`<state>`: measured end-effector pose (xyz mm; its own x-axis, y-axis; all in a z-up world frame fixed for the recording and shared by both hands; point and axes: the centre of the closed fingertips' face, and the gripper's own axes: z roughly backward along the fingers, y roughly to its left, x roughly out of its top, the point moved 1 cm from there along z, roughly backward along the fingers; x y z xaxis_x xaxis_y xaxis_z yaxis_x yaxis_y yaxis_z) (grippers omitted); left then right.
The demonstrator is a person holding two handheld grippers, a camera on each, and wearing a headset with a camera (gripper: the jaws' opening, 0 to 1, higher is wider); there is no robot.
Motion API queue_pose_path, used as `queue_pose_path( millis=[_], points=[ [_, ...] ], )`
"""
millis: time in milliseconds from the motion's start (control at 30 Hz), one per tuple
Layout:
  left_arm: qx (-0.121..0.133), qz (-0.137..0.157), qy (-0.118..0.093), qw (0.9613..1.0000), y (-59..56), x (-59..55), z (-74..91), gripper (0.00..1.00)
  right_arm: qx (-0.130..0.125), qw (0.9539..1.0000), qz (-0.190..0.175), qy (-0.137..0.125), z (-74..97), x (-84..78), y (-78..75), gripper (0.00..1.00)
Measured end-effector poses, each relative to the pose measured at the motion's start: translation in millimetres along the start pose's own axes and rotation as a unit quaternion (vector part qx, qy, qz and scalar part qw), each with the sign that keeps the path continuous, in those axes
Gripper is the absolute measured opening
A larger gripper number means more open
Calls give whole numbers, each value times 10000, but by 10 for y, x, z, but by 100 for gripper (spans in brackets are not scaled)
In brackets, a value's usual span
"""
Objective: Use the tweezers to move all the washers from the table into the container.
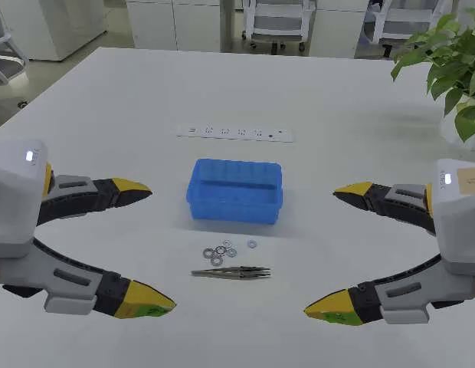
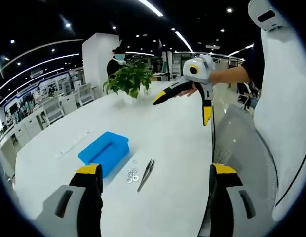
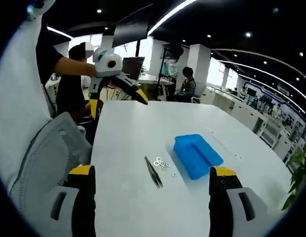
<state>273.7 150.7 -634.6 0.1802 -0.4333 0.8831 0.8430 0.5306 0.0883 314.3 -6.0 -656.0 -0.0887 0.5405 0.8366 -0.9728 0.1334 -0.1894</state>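
A wide white table [image 1: 107, 100] runs out to a far edge with office chairs and cabinets beyond it. Its surface lies bare on both sides of the work. The left gripper [image 1: 161, 247] hangs over the table's left side and the right gripper [image 1: 320, 251] over its right. Both claws are spread wide and hold nothing, with their yellow-tipped jaws pointing inward toward each other. Each is well apart from the things in the middle, so open tabletop lies between them.

A rectangular blue plastic container [image 1: 234, 207] with an open top stands at the centre. A long white power strip [image 1: 235, 133] lies flat beyond it. A green leafy plant [image 1: 452, 69] stands at the far right, close to the table's edge.

The small silver metal washers [image 1: 222, 251] lie on the table just in front of the container, on the person's side. Most sit in a tight cluster, and one lies a little apart to the right. A pair of slim grey metal tweezers [image 1: 231, 271] lies flat just nearer than the washers, running left to right, untouched by either gripper.
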Motion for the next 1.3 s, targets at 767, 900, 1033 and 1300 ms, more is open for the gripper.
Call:
queue_pose_path(
  millis=[767, 900, 1033, 1300],
  points=[
    [-59, 117, -5, 9999, -67, -54, -33, 92, -13, 10000, -78, -14, 10, 39, 56, 91],
    [-18, 195, -102, 9998, -64, -18, -22, 92, 19, 10000, -73, -33, -6, 58, 101, 91],
    [-8, 177, -111, 9998, -89, -10, -9, 92, -24, 10000, 21, -38, 25, 84, 75, 91],
    [22, 168, -64, 9998, -100, -17, 15, 92, -48, 9999, -36, -111, 43, 95, 74, 91]
  ],
)
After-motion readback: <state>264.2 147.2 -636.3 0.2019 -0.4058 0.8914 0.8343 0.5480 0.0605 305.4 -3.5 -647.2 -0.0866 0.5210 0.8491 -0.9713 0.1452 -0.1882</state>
